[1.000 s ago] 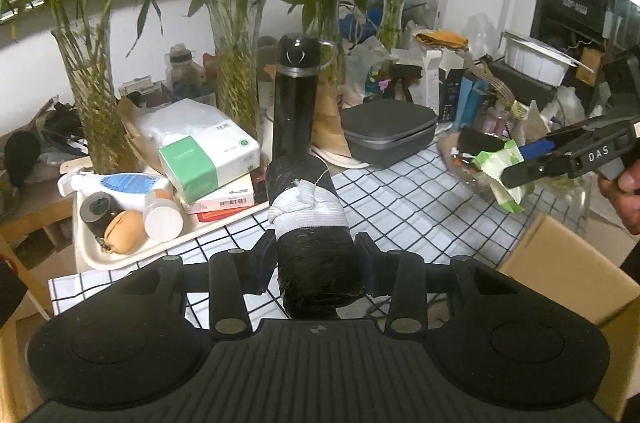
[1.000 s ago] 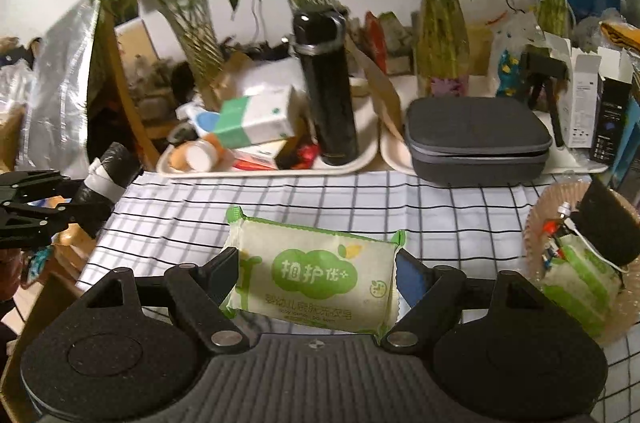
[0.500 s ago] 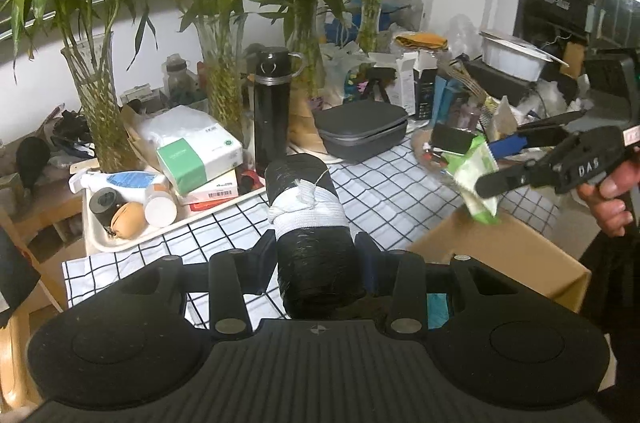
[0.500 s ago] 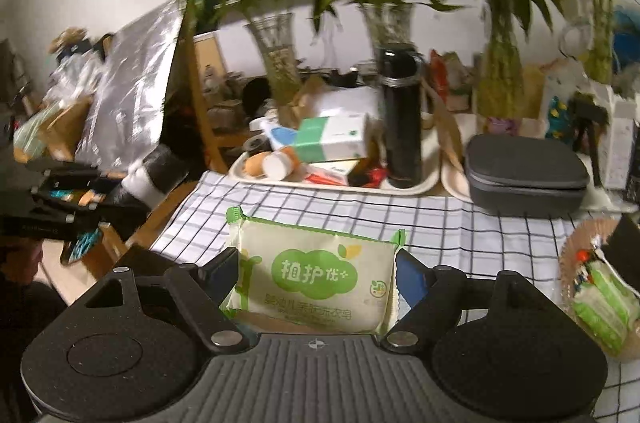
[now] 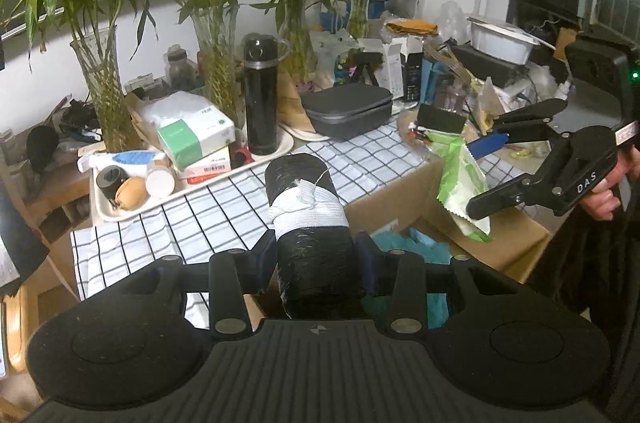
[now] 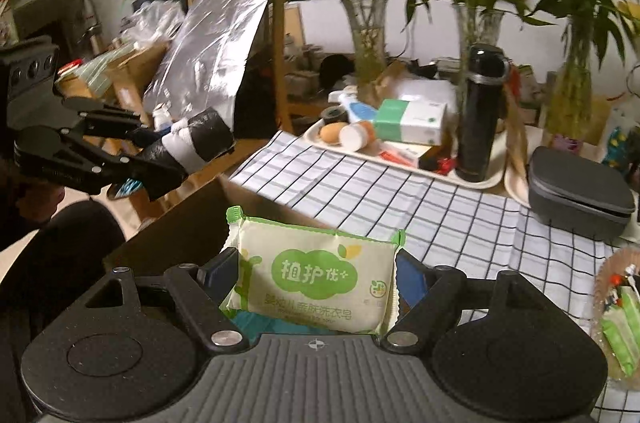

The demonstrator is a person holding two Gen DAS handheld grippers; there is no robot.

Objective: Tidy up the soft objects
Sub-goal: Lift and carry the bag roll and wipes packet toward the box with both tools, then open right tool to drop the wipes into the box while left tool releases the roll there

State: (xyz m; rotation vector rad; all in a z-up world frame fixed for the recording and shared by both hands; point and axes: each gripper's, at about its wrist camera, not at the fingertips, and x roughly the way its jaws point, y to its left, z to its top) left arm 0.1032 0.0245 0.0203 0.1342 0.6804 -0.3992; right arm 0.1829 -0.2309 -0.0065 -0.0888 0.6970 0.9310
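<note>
Both tongs loaded over box (image 5: 404,207): left tongs (image 5: 316,259) clamp black roll (image 5: 308,219), right tongs (image 6: 316,283) clamp green pack (image 6: 312,279). Neither dropped yet; more packs in basket (image 6: 612,263) on tabletop (image 6: 440,219).

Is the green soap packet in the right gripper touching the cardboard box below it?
Apart. In the left wrist view the green soap packet, held by the right gripper, hangs over the open cardboard box, with a gap beneath its lower edge.
</note>
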